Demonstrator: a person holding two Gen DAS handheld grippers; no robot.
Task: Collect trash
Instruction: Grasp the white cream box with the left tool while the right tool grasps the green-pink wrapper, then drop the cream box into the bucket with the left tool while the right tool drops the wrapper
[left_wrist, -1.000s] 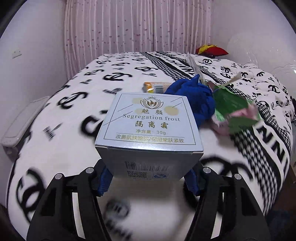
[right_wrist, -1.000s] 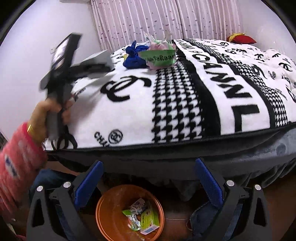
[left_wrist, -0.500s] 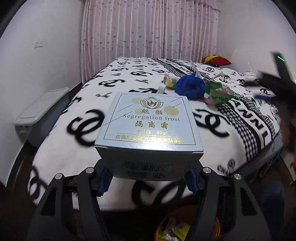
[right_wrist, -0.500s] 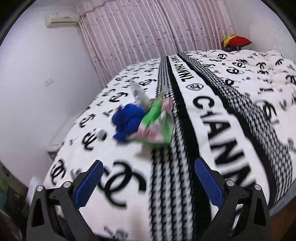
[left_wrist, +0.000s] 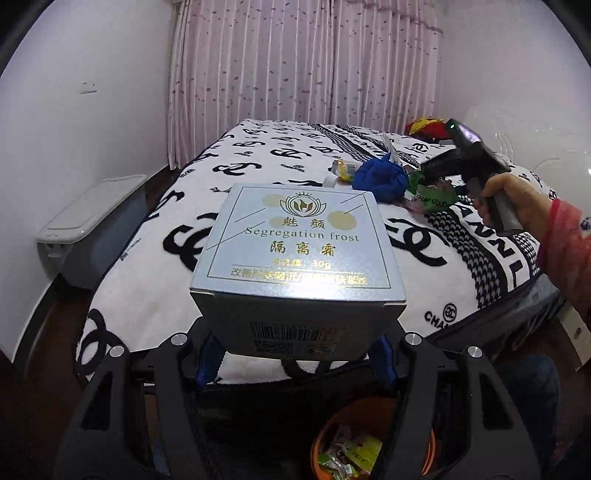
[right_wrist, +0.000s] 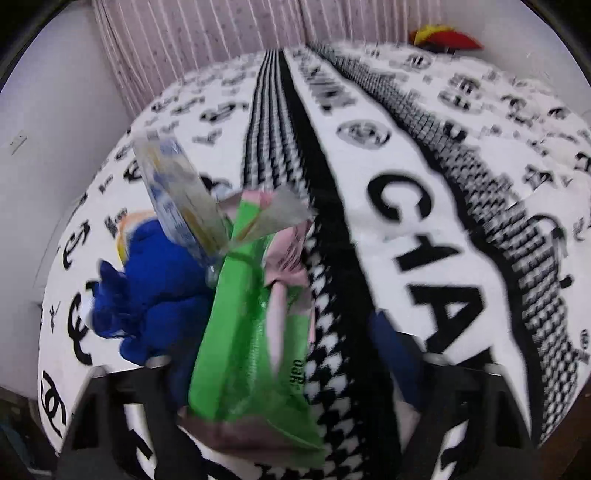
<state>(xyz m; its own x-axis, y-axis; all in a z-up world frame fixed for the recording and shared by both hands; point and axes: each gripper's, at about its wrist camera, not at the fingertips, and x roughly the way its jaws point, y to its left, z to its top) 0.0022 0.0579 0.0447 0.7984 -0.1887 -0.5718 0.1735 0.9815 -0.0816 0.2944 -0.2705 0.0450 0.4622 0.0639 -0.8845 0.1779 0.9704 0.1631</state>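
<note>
My left gripper (left_wrist: 297, 354) is shut on a silver-blue cosmetics box (left_wrist: 299, 254) and holds it in the air off the bed's near edge, above the orange trash bin (left_wrist: 369, 439). My right gripper (right_wrist: 288, 365) is open, its jaws on either side of a green and pink wrapper (right_wrist: 255, 332) on the bed. A blue crumpled cloth (right_wrist: 155, 291) and a clear plastic wrapper (right_wrist: 181, 199) lie just left of it. In the left wrist view the right gripper (left_wrist: 428, 173) reaches into this pile (left_wrist: 384, 181).
The bed has a black and white patterned blanket (left_wrist: 258, 155). A grey plastic storage box (left_wrist: 96, 229) stands on the floor at the left. A red and yellow object (left_wrist: 428, 127) lies at the head of the bed. The bin holds several wrappers.
My left gripper has drawn back from the bed with the box, over the bin. My right gripper has swung up from the bin and forward onto the green wrapper.
</note>
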